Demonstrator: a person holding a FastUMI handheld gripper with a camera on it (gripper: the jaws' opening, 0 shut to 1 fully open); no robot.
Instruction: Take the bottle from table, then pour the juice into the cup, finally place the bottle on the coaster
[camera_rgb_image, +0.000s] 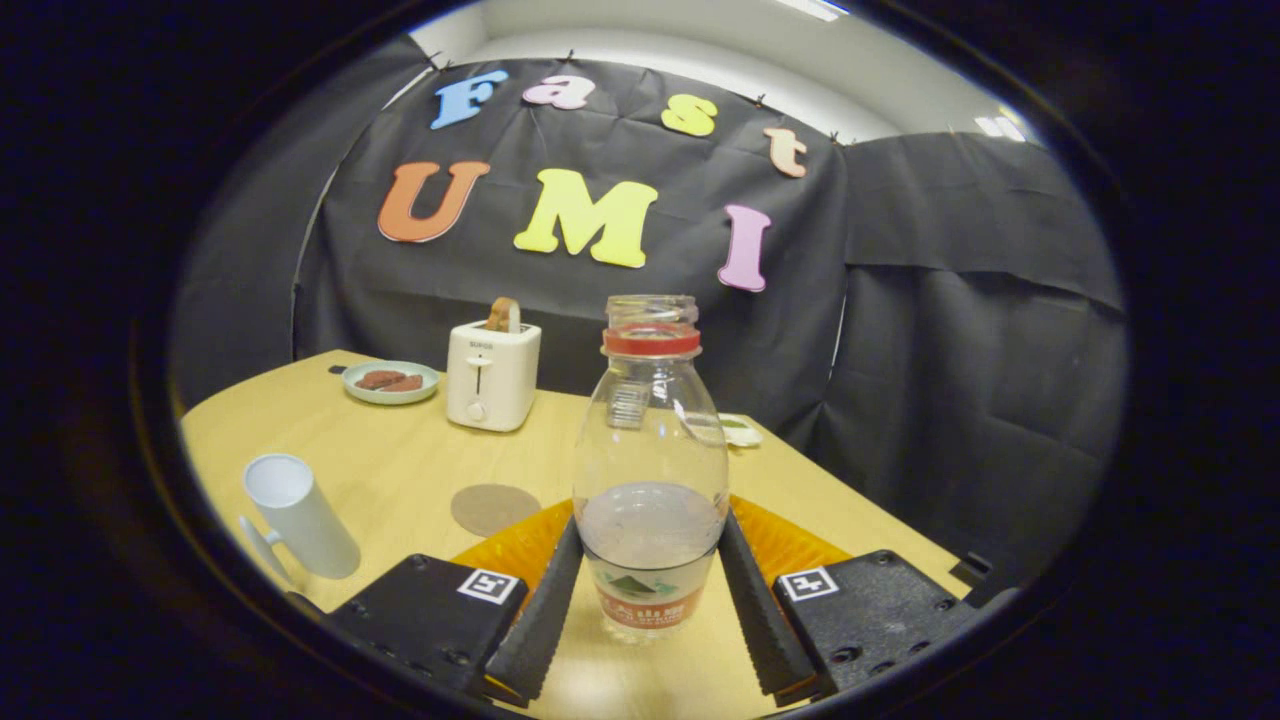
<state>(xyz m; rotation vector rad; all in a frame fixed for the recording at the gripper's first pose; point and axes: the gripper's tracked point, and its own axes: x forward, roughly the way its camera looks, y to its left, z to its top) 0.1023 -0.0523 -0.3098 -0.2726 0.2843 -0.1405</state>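
Note:
A clear plastic bottle (651, 440) with a red neck ring and no cap stands upright between my fingers. It holds a little pale liquid in its lower part, above a label. My gripper (650, 525) is shut on the bottle, one finger pressing each side of its lower body. I cannot tell whether its base touches the wooden table (400, 470). A white cup (300, 515) with a handle stands to the left of the fingers, mouth up. A round brown coaster (494, 508) lies flat between the cup and the bottle, just beyond the left finger.
A white toaster (492, 373) with a slice of bread in it stands at the back of the table. A pale plate (390, 381) with brown food lies left of it. A small light object (741, 430) lies behind the bottle near the table's right edge.

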